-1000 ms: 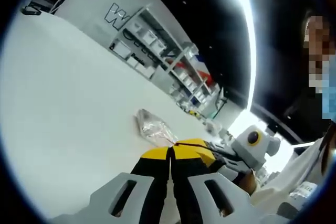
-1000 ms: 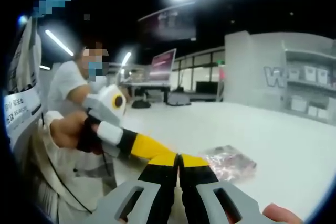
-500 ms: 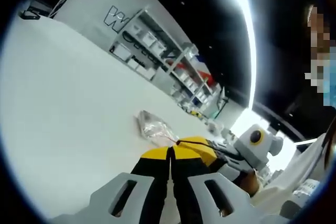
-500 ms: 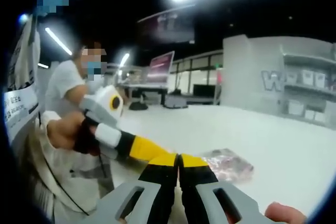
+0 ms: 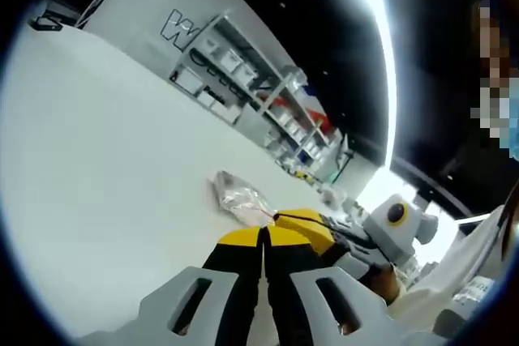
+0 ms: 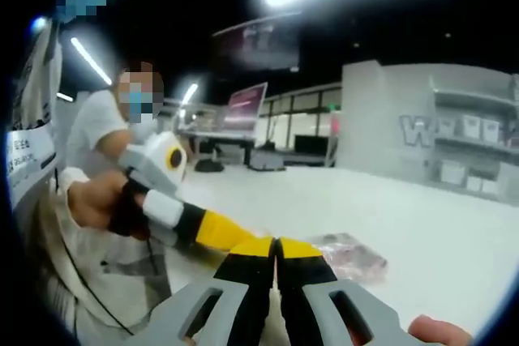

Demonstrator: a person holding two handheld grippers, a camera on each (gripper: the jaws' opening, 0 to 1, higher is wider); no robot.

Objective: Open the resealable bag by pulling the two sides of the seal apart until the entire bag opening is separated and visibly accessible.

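Observation:
A clear resealable bag (image 5: 238, 197) lies crumpled on the white table (image 5: 97, 168), its near edge with a red seal line running up to the gripper tips. My left gripper (image 5: 263, 234) has its yellow-tipped jaws pressed together at that edge. The right gripper (image 5: 304, 223) comes in from the right, and its yellow tip meets the same edge. In the right gripper view the bag (image 6: 350, 252) sits just right of my right gripper (image 6: 276, 245), whose jaws are closed on the bag's edge. The left gripper (image 6: 217, 230) reaches in from the left, held by a hand (image 6: 93, 200).
Shelving with white boxes (image 5: 235, 70) stands beyond the table's far side. A laptop (image 6: 250, 107) and dark items sit at the far end of the table (image 6: 422, 216). The person in white (image 6: 93, 139) stands at the left. A fingertip (image 6: 438, 331) shows at the lower right.
Both views have shifted slightly with the hands. The grippers stay closed at the bag's edge, and the bag has not visibly moved.

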